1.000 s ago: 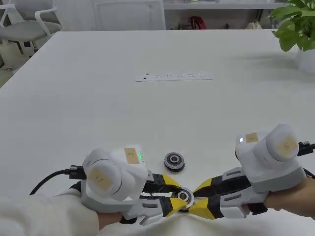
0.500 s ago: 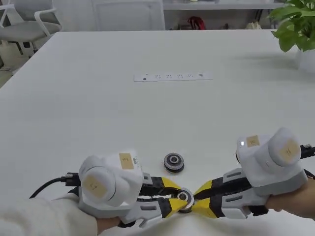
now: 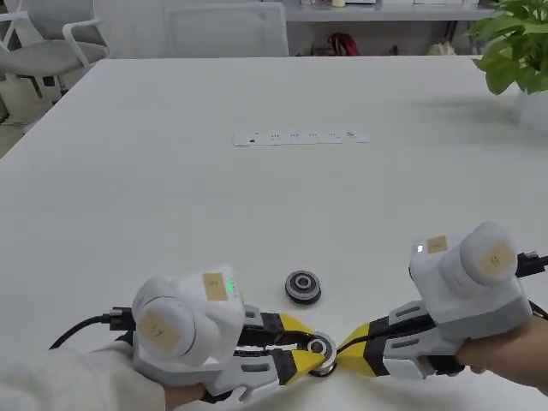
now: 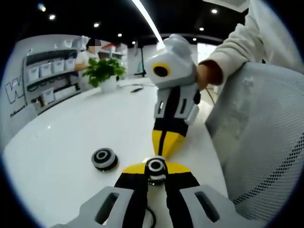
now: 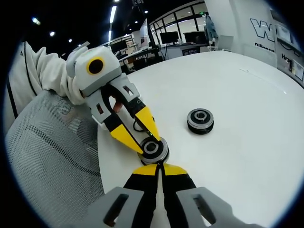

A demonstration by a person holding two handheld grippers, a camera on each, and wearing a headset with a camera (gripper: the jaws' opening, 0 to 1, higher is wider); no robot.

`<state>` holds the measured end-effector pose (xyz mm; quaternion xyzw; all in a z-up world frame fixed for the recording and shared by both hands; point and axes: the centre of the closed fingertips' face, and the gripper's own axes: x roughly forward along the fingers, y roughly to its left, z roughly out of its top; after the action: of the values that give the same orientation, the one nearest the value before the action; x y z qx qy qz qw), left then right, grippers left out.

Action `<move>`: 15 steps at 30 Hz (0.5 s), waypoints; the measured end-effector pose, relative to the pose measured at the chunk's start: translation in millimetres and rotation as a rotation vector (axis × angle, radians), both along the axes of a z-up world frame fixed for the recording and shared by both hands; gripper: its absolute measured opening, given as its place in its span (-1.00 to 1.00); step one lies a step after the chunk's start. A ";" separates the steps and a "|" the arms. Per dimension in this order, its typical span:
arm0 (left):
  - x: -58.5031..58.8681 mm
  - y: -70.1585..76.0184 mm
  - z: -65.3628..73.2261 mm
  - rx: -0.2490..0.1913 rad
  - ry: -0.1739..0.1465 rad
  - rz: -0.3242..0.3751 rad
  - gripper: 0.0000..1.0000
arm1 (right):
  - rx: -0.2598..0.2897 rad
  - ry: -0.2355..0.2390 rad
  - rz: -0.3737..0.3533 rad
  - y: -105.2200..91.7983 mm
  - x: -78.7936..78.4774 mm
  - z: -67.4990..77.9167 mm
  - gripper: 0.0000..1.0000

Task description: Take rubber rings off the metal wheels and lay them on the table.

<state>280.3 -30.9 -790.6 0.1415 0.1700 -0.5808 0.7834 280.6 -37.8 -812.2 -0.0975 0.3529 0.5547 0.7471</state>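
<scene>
My L gripper (image 3: 306, 349) clamps the small silver metal wheel w/ black rubber ring (image 3: 320, 346), R gripper (image 3: 343, 351) pinched shut at its rim — thin bite could slip, or yank wheel loose.

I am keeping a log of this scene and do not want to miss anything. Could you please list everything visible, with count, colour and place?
table: 1, white, under everything.
free wheel: 1, silver and black, lying on the table just beyond the grippers.
held wheel: 1, silver and black, near edge, between the two grippers' tips.
power strip: 1, white, middle of the table.
plant: 1, green, far right corner.
office chair: 1, light grey, beyond the far left corner.
mesh chair: 1, grey, at the near edge.
sleeve: 1, cream, bottom left.
left gripper: 1, white with black-and-yellow jaws, shut on the held wheel.
right gripper: 1, same colours, jaws shut, tips against that wheel's rim.
</scene>
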 end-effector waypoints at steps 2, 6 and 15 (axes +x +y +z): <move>-0.1 0.1 0.0 -0.002 -0.001 0.000 -0.72 | 0.000 0.027 -0.011 0.1 0.3 0.0 -0.99; -0.5 0.5 0.1 -0.006 -0.003 -0.001 -0.72 | 0.029 0.112 -0.090 -0.7 0.3 -0.5 -1.00; -1.0 1.5 0.2 -0.046 0.000 -0.005 -0.72 | 0.119 0.290 -0.222 -4.3 2.6 0.1 -1.00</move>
<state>279.3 -29.3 -790.4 0.1237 0.1560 -0.5864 0.7852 283.2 -42.2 -812.1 0.0671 0.4320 0.4969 0.7496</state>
